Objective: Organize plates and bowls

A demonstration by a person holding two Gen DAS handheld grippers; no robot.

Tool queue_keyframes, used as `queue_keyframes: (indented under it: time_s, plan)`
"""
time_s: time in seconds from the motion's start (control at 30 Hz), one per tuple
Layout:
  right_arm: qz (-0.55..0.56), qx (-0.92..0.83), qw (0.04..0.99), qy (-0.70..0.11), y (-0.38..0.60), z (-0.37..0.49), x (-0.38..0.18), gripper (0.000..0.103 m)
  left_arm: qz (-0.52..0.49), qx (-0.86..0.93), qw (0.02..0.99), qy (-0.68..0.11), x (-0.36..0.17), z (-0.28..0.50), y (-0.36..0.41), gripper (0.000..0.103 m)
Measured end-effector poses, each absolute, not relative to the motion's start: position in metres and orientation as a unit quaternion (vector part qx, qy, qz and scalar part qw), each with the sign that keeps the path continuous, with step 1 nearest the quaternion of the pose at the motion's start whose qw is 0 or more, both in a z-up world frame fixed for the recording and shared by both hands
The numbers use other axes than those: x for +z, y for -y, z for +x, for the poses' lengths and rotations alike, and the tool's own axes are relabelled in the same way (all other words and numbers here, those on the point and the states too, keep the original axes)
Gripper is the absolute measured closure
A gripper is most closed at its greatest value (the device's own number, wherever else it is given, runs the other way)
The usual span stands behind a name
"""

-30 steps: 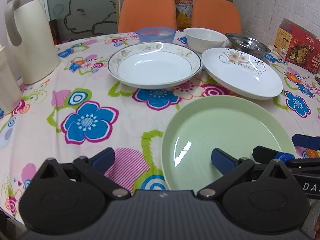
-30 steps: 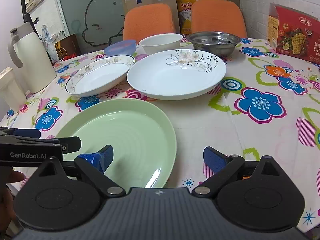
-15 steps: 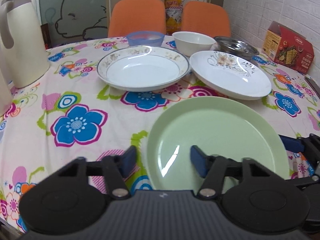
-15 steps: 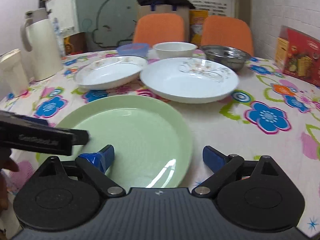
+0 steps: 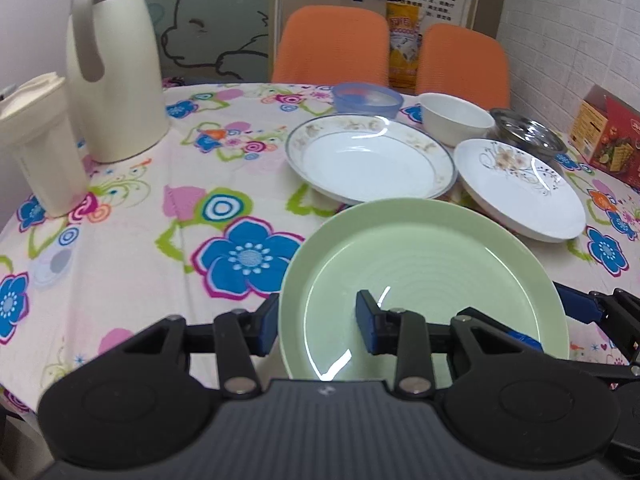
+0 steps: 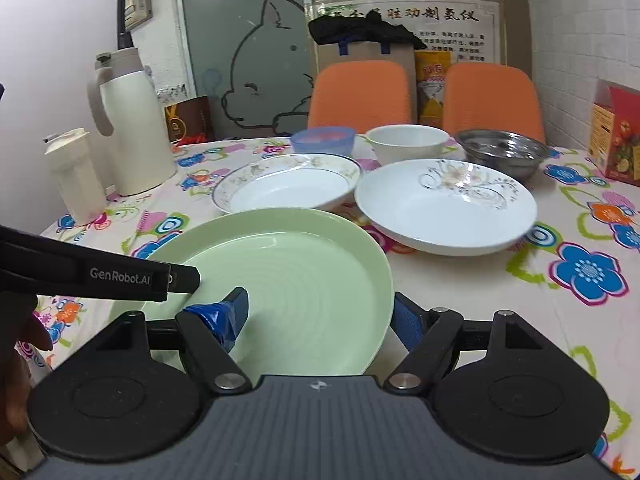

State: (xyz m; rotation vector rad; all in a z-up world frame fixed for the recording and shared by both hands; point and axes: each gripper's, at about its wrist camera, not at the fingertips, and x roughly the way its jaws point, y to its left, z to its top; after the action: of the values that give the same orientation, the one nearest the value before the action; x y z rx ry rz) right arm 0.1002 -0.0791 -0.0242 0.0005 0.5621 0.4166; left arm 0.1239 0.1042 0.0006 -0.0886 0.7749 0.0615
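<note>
A pale green plate (image 5: pixel 424 280) (image 6: pixel 288 280) is held above the floral tablecloth, lifted and tilted. My left gripper (image 5: pixel 316 320) is shut on its left rim. My right gripper (image 6: pixel 320 316) is shut on its right rim. Behind it sit a white gold-rimmed deep plate (image 5: pixel 370 158) (image 6: pixel 286 186) and a white plate with a flower pattern (image 5: pixel 520 188) (image 6: pixel 444 204). Further back stand a blue bowl (image 5: pixel 368 100) (image 6: pixel 323 140), a white bowl (image 5: pixel 456 118) (image 6: pixel 406 142) and a steel bowl (image 5: pixel 528 134) (image 6: pixel 502 152).
A cream thermos jug (image 5: pixel 114 80) (image 6: pixel 130 128) and a cream lidded container (image 5: pixel 40 148) (image 6: pixel 76 176) stand at the left of the table. A red cracker box (image 5: pixel 608 140) (image 6: pixel 618 132) is at the right edge. Two orange chairs (image 6: pixel 362 94) stand behind the table.
Both grippers have narrowed onto the green plate's opposite rims. The plate has risen off the cloth and both views have lifted with it.
</note>
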Motion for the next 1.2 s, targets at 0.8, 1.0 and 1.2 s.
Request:
queue_keyframes:
  time_s: [0.8, 1.0, 1.2]
  plan:
    - [-0.008, 0.251, 0.935, -0.252, 0.077, 0.196, 0.032, 0.037, -0.067, 0.028, 0.948, -0.31, 0.048, 0.211, -0.172, 0.026]
    - [-0.023, 0.259, 0.922, -0.287, 0.061, 0.271, 0.022, 0.037, -0.08, 0.01, 0.932, -0.353, 0.035, 0.272, -0.176, 0.026]
    - [-0.015, 0.253, 0.908, -0.333, 0.054, 0.31, -0.005, 0.037, -0.061, 0.024, 0.925, -0.375, 0.011, 0.301, -0.165, 0.026]
